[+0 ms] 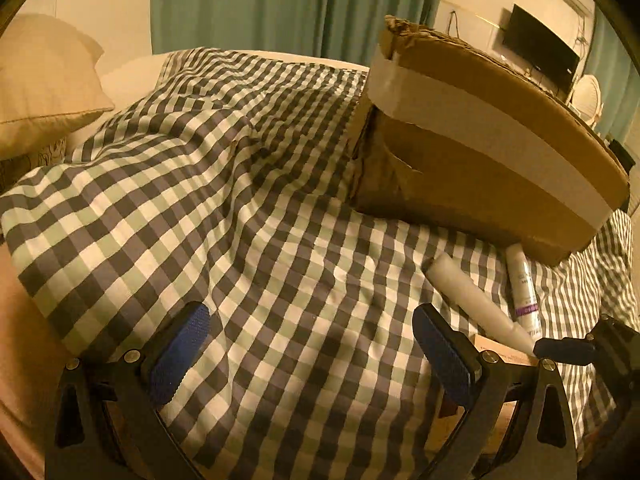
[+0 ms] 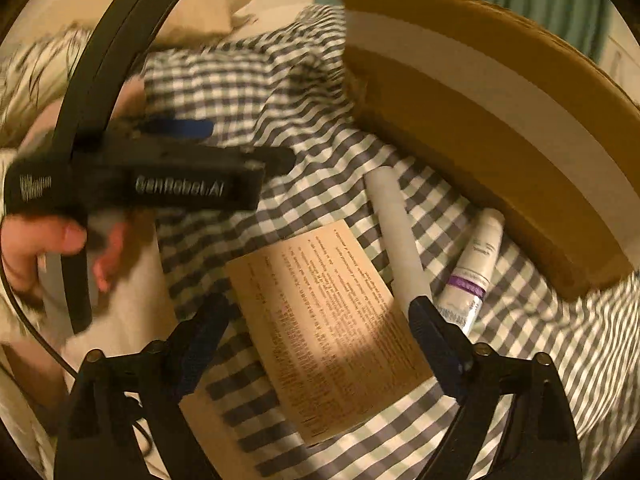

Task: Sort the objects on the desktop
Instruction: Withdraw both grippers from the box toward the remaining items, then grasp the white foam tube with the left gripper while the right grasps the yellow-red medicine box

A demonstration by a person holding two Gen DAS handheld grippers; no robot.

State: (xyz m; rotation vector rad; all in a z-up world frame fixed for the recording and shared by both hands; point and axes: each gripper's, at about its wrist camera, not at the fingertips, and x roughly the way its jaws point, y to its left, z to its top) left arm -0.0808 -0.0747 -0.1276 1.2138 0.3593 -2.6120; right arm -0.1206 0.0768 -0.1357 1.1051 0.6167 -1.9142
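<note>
A tan printed leaflet (image 2: 332, 320) lies flat on the checked cloth (image 1: 280, 208). My right gripper (image 2: 320, 320) hangs open above it, one finger on each side, nothing gripped. A white cylinder (image 2: 400, 240) lies beside the leaflet, its near end at my right finger. Next to it a white bottle with a purple band (image 2: 476, 264) lies against a cardboard box (image 2: 500, 120). My left gripper (image 1: 316, 344) is open over bare cloth, left of the cylinder (image 1: 476, 300) and the bottle (image 1: 524, 296). A hand (image 2: 36, 248) holds that left gripper (image 2: 252, 146).
The taped cardboard box (image 1: 500, 152) stands tilted at the right, overhanging the bottle. Pillows (image 1: 44, 80) sit at the far left, a green curtain (image 1: 280, 0) hangs behind, and a dark screen (image 1: 540, 52) is on the far wall. The cloth is rumpled into folds.
</note>
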